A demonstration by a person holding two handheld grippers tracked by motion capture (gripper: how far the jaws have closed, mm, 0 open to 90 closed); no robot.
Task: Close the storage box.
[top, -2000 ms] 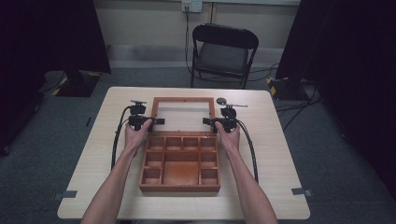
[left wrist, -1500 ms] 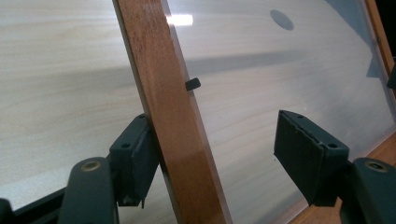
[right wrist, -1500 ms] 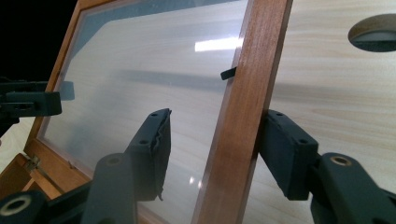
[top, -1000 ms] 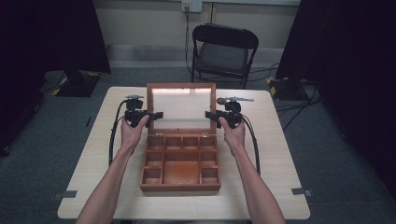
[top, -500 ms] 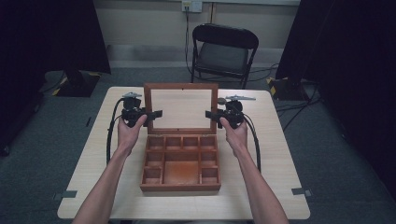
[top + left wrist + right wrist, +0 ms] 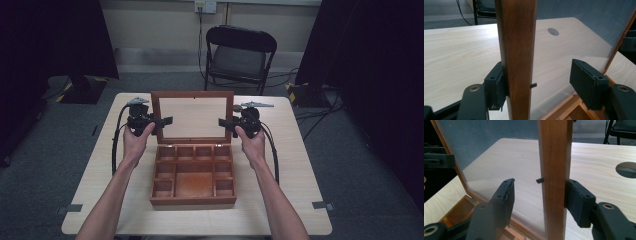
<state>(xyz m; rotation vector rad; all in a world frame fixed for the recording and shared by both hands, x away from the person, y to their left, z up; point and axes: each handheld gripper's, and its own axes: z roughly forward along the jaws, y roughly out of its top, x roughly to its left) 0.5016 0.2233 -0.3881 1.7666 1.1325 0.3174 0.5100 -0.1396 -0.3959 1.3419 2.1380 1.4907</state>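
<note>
Mid-table, the wooden box (image 6: 193,175) has its glass lid (image 6: 193,117) upright, left gripper (image 6: 161,121) and right gripper (image 6: 226,123) both released, jaws straddling its side rails, a folding chair (image 6: 239,52) behind the table (image 6: 300,165).

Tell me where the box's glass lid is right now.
In the high view the lid stands raised at the back of the wooden box, mid-table, between the left gripper and right gripper.

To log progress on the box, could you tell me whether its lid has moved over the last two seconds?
Yes. The lid has swung up from lying back on the table and now stands upright above the box.
</note>
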